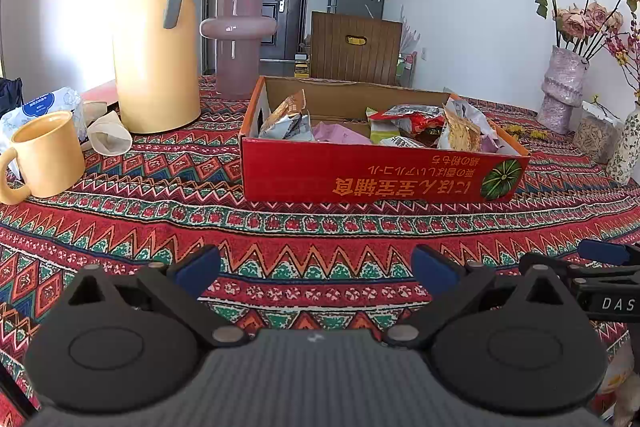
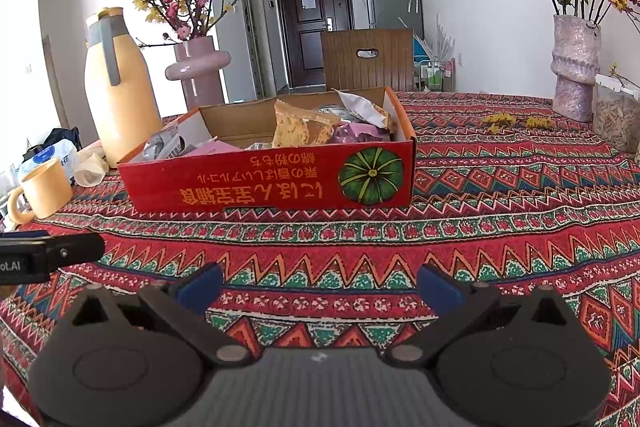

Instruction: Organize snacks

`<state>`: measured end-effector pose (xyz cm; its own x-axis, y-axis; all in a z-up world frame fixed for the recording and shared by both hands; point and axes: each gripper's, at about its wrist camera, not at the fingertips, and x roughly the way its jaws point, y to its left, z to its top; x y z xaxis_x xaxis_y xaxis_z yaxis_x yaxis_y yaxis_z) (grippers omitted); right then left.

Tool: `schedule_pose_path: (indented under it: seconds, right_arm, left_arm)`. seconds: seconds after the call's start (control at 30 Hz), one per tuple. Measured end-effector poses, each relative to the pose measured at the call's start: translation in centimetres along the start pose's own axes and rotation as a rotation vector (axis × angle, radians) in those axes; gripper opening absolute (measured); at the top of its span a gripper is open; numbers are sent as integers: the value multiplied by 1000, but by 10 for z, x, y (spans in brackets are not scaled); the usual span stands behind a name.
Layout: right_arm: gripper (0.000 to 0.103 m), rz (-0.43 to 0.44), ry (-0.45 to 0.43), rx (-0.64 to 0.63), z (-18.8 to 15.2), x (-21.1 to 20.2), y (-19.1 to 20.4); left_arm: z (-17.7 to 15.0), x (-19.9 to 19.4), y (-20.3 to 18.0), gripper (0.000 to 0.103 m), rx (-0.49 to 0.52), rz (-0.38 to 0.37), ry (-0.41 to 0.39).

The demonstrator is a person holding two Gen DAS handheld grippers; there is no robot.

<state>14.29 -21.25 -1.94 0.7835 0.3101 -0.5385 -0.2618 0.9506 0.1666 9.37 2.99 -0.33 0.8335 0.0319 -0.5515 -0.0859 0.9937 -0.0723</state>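
Nearest to me, my left gripper [image 1: 316, 269] hangs low over the patterned tablecloth [image 1: 320, 223] with its blue-tipped fingers [image 1: 198, 267] spread wide and nothing between them. My right gripper [image 2: 320, 287] sits the same way beside it, fingers wide apart and empty; I can see its edge at the right of the left view, and a bit of the left tool at the left edge of the right view.

Past an open stretch of cloth stands the red cardboard box [image 1: 368, 173], its near wall printed with upside-down yellow characters and a green pumpkin. It lies ahead of both grippers, a little to the right in the left view and a little to the left in the right view. The snacks are inside it: a silver and orange packet [image 1: 286, 121] leaning at the left end, a pink packet [image 1: 340, 133] lying flat in the middle, a red and silver bag [image 1: 408, 115] behind, and an orange cracker-patterned packet [image 1: 460, 135] standing at the right end.

To the left of the box, a yellow mug [image 1: 46, 157] stands near the table edge, with a crumpled paper cup [image 1: 108, 135] and a white and blue pack [image 1: 44, 109] just behind it. Farther back is a tall yellow thermos [image 1: 154, 35] with a grey handle, then a pink vase [image 1: 238, 43] of yellow and pink blossoms.

Far right, a textured vase [image 1: 562, 85] holds dried roses, with a clear container [image 1: 596, 135] near it. Beyond the table are a wooden chair back [image 1: 356, 45] and a dark door [image 2: 310, 23].
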Motion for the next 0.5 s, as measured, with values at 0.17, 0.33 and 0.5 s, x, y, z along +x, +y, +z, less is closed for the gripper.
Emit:
schedule_pose_path:
  seconds: [0.17, 0.33, 0.5]
  right_arm:
    - [103, 0, 1, 0, 1, 0, 0]
    - [103, 0, 5, 0, -4, 1, 0]
    - [103, 2, 15, -1, -6, 3, 0]
  left_arm:
    - [1, -1, 1, 103, -1, 0, -3]
    - [3, -2, 3, 103, 1, -4, -18]
    - [2, 0, 3, 103, 4, -5, -13]
